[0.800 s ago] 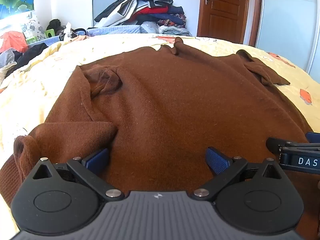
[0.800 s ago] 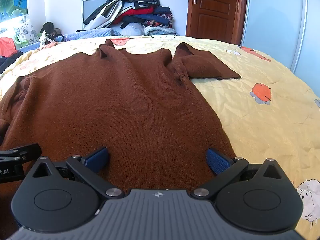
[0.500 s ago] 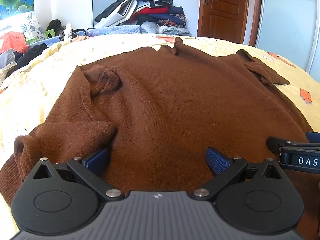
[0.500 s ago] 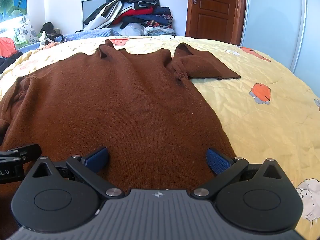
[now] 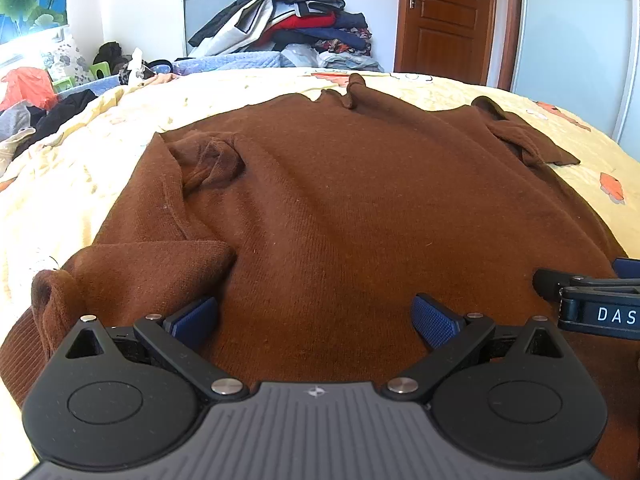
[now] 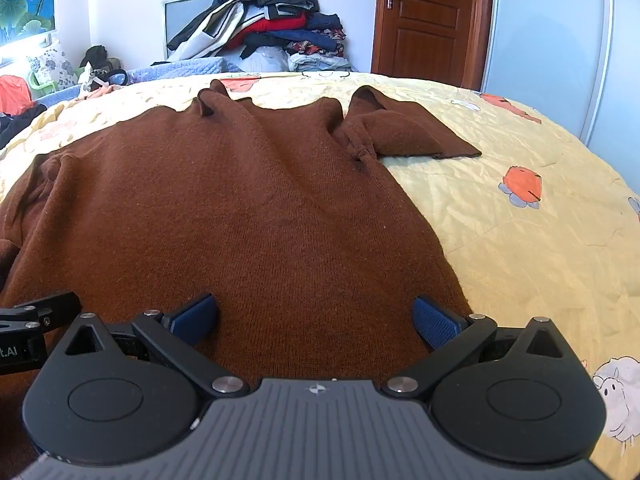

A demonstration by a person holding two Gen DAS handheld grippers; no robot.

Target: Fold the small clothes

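A brown sweater [image 5: 340, 208] lies spread flat on a bed with a pale yellow quilt [image 5: 60, 184], its hem near the cameras and its collar at the far end.

At the far left, a strip of bare quilt runs between the sweater's left edge and the bed's side, where loose clothes [image 5: 36, 108] lie heaped. The left sleeve [image 5: 152, 268] is folded in over the body, its cuff curled up at the near left corner; farther up that edge the shoulder is bunched into a small pucker.

The left gripper [image 5: 316, 320] hangs over the near hem with its jaws spread wide — the blue pads [image 5: 194, 320] sit well apart above the knit and nothing is between them. Whether they touch the fabric cannot be told.

The sweater's middle is smooth and uncovered up to the collar [image 6: 210, 100], which stands in a small fold at the far edge.

The right gripper [image 6: 316, 320] hangs just beside the left one, over the hem's right half, jaws equally wide and holding nothing; each tool's tip shows at the edge of the other's view.

The right sleeve [image 6: 404, 132] is folded out flat at the far right, its cuff edge straight on the quilt. Right of the sweater's side edge the quilt lies bare and broad — printed with orange and sheep figures — up to a pale wardrobe door [image 6: 552, 48]. Beyond the bed's far edge stand a pile of clothes [image 6: 264, 20] and a wooden door [image 6: 424, 20].
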